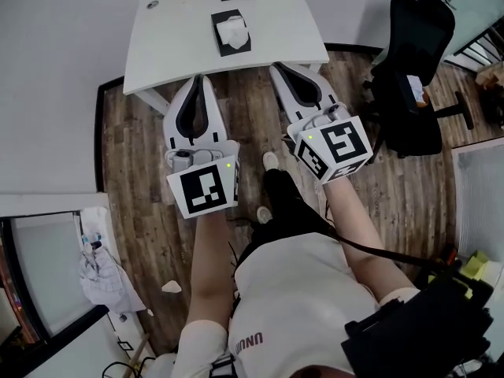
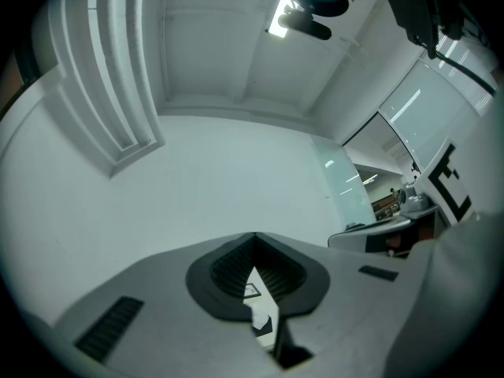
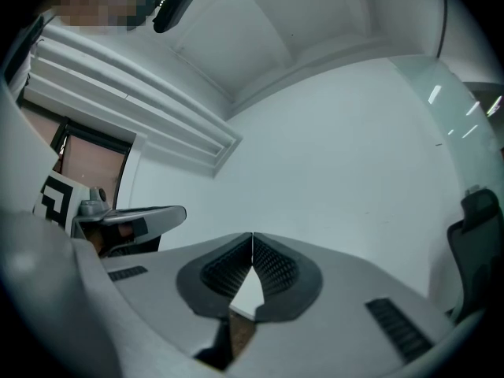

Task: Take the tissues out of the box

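Pre-reach: tissue box [image 1: 221, 47] sits mid-table [image 1: 173, 46]; your left gripper [image 1: 198, 79] & right gripper [image 1: 279, 68] hover at table's near edge, both clamped shut, empty; next, I reckon, open one & go fwd onto the tissue [image 1: 234, 30].

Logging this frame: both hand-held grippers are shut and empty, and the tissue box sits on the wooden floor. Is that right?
Not quite: the tissue box sits on the white table, not the floor, as the head view shows. The left hand-held gripper and the right hand-held gripper are indeed shut and empty.
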`<state>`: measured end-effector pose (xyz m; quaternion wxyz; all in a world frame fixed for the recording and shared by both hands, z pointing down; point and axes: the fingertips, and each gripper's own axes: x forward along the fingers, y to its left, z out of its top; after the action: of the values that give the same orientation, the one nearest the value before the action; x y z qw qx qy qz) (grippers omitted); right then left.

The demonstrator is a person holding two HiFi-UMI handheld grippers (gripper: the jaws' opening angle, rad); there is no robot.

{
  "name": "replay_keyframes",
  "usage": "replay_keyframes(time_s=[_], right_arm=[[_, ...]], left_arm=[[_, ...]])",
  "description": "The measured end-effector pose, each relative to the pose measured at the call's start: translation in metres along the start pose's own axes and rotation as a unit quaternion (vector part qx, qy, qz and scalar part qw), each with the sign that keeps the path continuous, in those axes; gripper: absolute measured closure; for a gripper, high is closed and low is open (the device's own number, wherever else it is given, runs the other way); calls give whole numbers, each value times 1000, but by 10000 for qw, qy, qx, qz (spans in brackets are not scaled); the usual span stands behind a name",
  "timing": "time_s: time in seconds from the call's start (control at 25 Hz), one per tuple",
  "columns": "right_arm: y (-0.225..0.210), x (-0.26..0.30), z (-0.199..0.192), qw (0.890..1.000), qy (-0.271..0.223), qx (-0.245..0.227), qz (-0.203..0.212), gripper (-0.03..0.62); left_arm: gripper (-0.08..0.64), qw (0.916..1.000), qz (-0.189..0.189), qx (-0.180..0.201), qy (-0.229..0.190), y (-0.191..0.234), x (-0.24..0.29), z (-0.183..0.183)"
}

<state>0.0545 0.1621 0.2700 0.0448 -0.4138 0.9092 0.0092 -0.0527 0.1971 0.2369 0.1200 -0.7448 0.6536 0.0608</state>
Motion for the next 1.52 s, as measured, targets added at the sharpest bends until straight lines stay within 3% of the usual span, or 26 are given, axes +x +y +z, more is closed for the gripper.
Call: replay_keyframes(time_s=[0.64, 1.52], right_arm=[[-43, 74, -10, 9999, 94, 105, -3, 572], [-122, 184, -23, 9990, 273, 155, 325, 572]], left_arm=[[548, 9999, 147, 8, 63, 33, 67, -21], [548, 9981, 516, 180, 275, 61, 185, -52]])
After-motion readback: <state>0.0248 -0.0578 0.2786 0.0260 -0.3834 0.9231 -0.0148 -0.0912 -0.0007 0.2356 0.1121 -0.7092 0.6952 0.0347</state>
